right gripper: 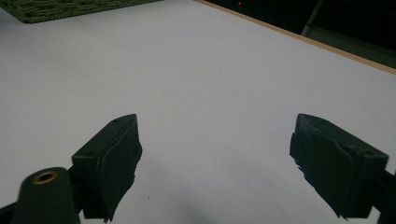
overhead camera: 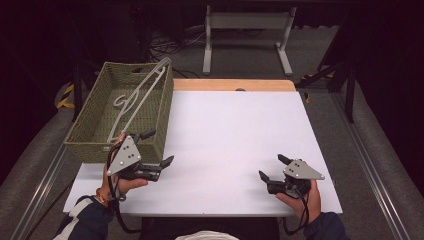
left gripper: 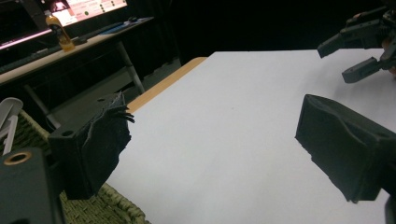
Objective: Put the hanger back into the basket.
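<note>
Plainly, the thing nearest the work is the white hanger (overhead camera: 137,97), which lies slantwise in the green woven basket (overhead camera: 85,135) at the table's (overhead camera: 235,135) far left, its hook curled down near the basket floor and one shoulder tip propped up over the far rim. The left gripper (overhead camera: 156,147) hovers just beside the basket's near right corner with its jaws spread wide and nothing between them; in the left gripper view one jaw sits over the woven rim (left gripper: 112,205) and a sliver of the hanger (left gripper: 9,116) shows at the left edge. The right gripper (overhead camera: 272,167) rests well apart, near the table's front right, jaws likewise apart and empty over bare white surface. The hanger looks like thin moulded plastic, so I judge it light, fairly stiff but springy along its long arms, and smooth enough to slide in padded jaws. The best hold is probably the raised shoulder or the straight bar close to it, where the piece stands clear of the weave; gripping near the hook would mean reaching deep inside. Lifting from one end may let it swing and catch the rim.
</note>
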`<state>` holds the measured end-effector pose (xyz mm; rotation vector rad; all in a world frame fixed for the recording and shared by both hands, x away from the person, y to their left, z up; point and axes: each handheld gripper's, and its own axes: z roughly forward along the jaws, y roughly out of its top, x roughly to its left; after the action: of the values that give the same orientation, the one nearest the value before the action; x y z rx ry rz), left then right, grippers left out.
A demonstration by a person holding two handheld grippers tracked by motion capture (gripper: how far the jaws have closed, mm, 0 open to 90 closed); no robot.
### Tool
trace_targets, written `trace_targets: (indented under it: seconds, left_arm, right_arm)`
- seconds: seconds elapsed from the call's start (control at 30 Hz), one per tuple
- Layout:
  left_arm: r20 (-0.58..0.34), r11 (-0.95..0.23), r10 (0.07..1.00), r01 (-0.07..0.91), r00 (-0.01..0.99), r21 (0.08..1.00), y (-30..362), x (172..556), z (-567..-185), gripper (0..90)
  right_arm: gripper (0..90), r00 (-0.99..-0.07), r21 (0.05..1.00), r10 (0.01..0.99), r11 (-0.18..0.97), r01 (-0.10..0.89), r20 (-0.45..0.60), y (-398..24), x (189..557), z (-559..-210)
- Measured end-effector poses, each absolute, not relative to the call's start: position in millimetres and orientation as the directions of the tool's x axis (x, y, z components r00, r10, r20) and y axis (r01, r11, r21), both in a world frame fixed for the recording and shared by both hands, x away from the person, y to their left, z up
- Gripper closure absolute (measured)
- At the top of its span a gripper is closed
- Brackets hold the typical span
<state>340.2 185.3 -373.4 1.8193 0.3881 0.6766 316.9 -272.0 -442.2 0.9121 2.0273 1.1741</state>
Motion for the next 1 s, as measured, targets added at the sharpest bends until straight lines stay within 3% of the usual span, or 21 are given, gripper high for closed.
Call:
trace_targets:
  seconds: [0.67, 1.0]
  left_arm:
    - [0.249, -0.417, 0.549, 0.003, 0.798, 0.909, 188.4, 331.1, -407.2, 10.4]
    - [0.247, -0.445, 0.591, 0.055, 0.768, 0.894, 203.8, 336.0, -425.9, 10.4]
  right_arm:
    - [15.9, -0.57, 0.895, 0.803, 0.37, 0.248, -0.174, -271.7, 316.4, -441.7]
    - [16.0, -0.571, 0.893, 0.801, 0.377, 0.245, -0.182, -270.9, 315.6, -441.6]
